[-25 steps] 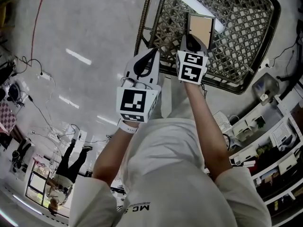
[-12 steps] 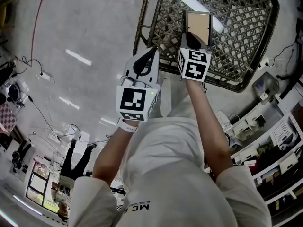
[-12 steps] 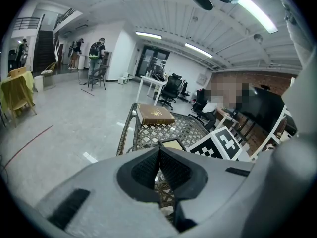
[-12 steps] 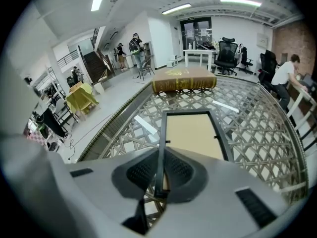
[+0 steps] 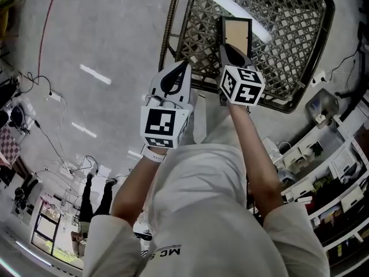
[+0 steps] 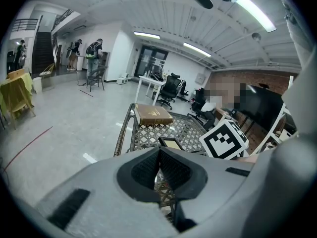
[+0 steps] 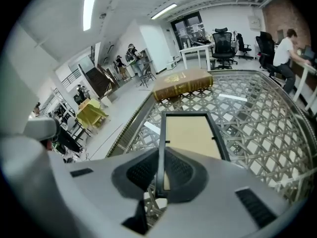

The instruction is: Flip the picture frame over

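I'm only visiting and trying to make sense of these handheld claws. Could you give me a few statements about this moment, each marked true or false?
1. The right gripper is clamped on one edge of the picture frame. True.
2. The left gripper grips the frame too. False: its jaws are together with nothing between them.
3. A brown book lies on the lattice table, apart from the frame. True.
4. The frame is down on the floor. False: it is over the lattice table.
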`<state>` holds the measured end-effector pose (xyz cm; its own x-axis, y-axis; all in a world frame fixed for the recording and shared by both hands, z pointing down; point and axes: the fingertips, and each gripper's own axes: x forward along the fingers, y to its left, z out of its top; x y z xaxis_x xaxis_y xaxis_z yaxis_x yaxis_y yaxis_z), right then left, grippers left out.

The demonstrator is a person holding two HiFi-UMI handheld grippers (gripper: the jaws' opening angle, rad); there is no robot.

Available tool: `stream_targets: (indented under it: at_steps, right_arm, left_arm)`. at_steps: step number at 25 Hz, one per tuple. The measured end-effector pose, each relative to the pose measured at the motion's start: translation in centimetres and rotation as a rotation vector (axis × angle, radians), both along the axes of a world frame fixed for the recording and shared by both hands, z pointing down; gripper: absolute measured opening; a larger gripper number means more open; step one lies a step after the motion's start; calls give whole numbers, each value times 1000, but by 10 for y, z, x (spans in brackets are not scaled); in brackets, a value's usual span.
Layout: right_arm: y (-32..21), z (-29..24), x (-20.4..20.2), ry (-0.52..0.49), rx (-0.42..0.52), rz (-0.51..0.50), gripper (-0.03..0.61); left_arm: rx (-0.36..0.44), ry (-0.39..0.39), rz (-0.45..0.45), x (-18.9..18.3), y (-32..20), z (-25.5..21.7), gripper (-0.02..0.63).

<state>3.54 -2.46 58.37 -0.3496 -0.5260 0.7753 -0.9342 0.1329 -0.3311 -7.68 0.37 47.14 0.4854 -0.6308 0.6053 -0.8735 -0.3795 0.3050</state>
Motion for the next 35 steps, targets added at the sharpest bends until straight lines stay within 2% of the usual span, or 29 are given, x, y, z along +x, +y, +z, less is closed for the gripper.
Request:
stream_targets:
  at_steps: [21,30,35]
  right_arm:
    - [5,-28,-3,-335,-16,-26,54]
    - [2,-41,-15,-509,-28,-40,54]
    - [-1,-50,-23,-647,-45,-30,54]
  left_arm:
    - [-2,-3,32,24,-1,-2,25]
    - [-5,-5,32,25,3,-1,25]
    - [-5,-5,36,28,2,-1,25]
